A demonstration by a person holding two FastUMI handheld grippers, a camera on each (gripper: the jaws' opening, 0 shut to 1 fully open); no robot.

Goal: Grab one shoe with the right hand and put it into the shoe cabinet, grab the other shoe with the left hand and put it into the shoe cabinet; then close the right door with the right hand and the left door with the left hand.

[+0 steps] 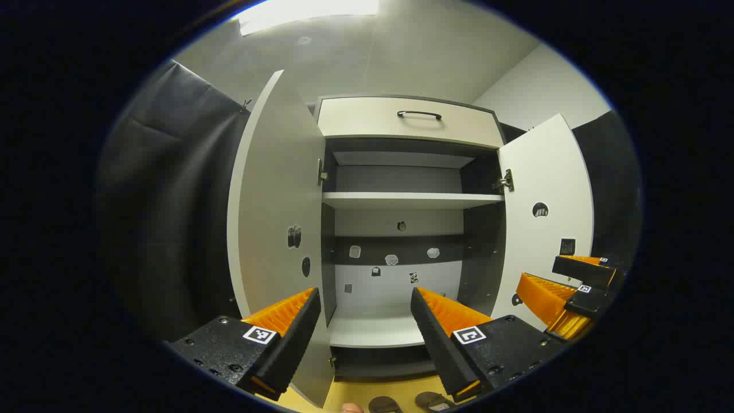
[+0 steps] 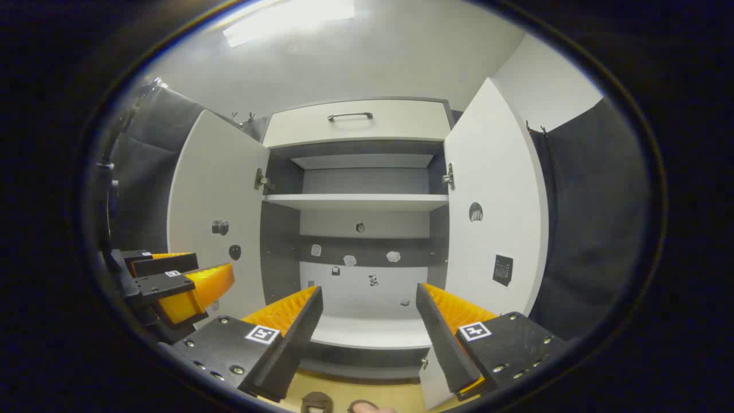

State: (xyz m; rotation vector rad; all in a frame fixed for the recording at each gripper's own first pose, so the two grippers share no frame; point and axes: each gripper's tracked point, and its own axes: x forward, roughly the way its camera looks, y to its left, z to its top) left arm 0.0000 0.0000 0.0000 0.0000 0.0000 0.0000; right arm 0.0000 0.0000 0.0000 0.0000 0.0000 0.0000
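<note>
- Right now I hold both grippers level in front of the shoe cabinet (image 1: 410, 201), side by side and pointed into its open front.
- My left gripper (image 1: 365, 298) has its fingers spread wide with nothing between them; through the gap I see the lower shelf (image 1: 373, 330).
- My right gripper (image 2: 370, 295) is likewise released, its fingers apart and holding nothing, framing the same lower shelf from a little farther right.
- Both doors stand open: the left door (image 1: 275, 212) swings out towards me, and the right door (image 1: 545, 218) does the same on the other side.
- At the bottom edge of the left gripper view, two dark shoes (image 1: 410, 402) lie on the yellowish floor (image 1: 373, 390) just in front of the cabinet base, partly cut off.
- The right gripper view catches them too, again only as slivers at the bottom edge.
- The left gripper view shows my right gripper off to its right, near the right door; the right gripper view shows my left gripper at its lower left, before the left door.
- The cabinet's shelves carry no shoes, and a drawer (image 1: 410, 120) with a dark handle sits shut at the top.
</note>
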